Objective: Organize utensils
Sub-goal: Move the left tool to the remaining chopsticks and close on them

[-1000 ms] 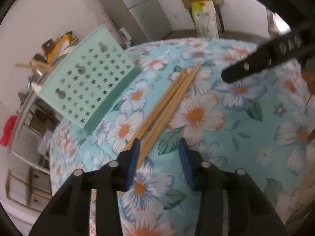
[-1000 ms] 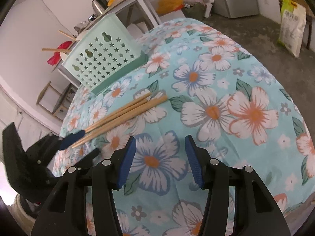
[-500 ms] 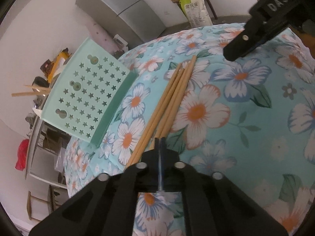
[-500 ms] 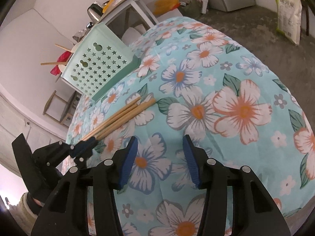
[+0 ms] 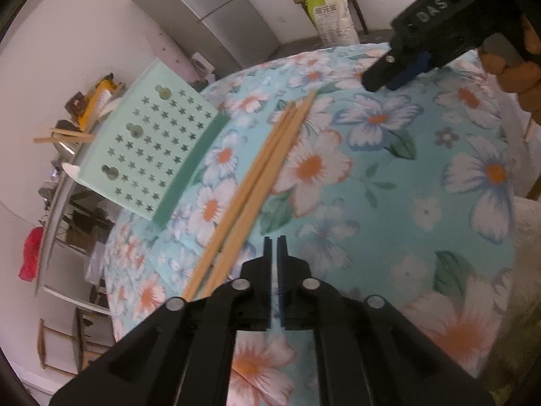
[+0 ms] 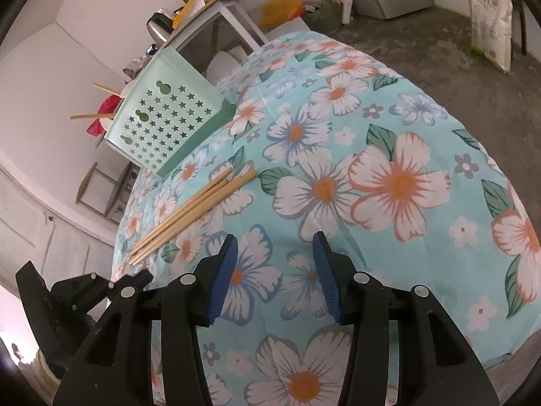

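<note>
Left gripper [image 5: 274, 242] pinched almost closed on nothing, tips just beside the near ends of the wooden chopsticks [image 5: 252, 189], right gripper [image 6: 274, 264] spread wide and empty past the chopsticks' far ends, chopsticks bundled flat on the floral tablecloth [image 6: 389, 182], mint star-punched utensil basket [image 6: 165, 118] near the chopsticks

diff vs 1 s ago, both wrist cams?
The left tongs went from open around the near ends of the chopsticks to shut, with nothing visibly between the pads, and now sit just right of the bundle. The right tongs stayed open and empty, drifting slightly. The chopsticks stayed flat on the floral tablecloth; the green basket did not move.
</note>
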A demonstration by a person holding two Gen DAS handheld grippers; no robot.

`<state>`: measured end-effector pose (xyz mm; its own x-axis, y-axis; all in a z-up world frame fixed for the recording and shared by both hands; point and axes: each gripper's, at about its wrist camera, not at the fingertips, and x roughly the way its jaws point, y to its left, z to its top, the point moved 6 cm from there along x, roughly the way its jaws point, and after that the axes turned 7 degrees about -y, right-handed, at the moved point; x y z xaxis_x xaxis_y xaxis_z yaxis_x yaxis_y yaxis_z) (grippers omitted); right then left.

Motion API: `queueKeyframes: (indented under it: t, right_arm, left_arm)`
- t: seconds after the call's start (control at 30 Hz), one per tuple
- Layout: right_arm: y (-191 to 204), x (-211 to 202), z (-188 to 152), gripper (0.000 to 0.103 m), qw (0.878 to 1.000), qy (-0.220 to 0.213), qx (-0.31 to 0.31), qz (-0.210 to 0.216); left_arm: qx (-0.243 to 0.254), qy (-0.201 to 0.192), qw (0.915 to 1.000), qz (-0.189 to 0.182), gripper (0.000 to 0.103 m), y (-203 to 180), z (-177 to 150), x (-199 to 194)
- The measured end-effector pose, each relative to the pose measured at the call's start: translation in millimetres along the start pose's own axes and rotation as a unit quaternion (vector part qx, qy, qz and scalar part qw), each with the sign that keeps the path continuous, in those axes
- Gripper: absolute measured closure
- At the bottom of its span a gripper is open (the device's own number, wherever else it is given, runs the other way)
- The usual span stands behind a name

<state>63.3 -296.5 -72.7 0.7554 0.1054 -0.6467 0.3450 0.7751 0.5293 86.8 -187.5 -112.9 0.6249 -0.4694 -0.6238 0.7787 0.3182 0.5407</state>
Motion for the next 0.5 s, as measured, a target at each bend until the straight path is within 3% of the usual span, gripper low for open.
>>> queueKeyframes:
  t: [0.1,0.2,0.4,0.5]
  right_arm:
    - [0.2,-0.5,-0.7,0.058,1.0,0.0,-0.002,0.0]
    - [-0.3,-1.1,-1.7,0.058,1.0,0.0,0.003,0.001]
    - [0.6,-1.3,-2.3,0.058,1.0,0.0,0.004,0.001]
    - [0.9,-1.1,-2.2,0.058,1.0,0.001,0.005,0.001]
  left_arm:
    - [0.003,-0.011,0.9998,0.017,0.084,5.9,9.2,7.5]
    - [0.014,-0.017,0.9993,0.029,0.083,8.3,15.3,18.5]
    - [0.076,-0.021,0.9961,0.039,0.083,-1.7,16.3,40.7]
    - [0.109,-0.026,0.9925,0.05,0.092,-6.0,17.5,40.7]
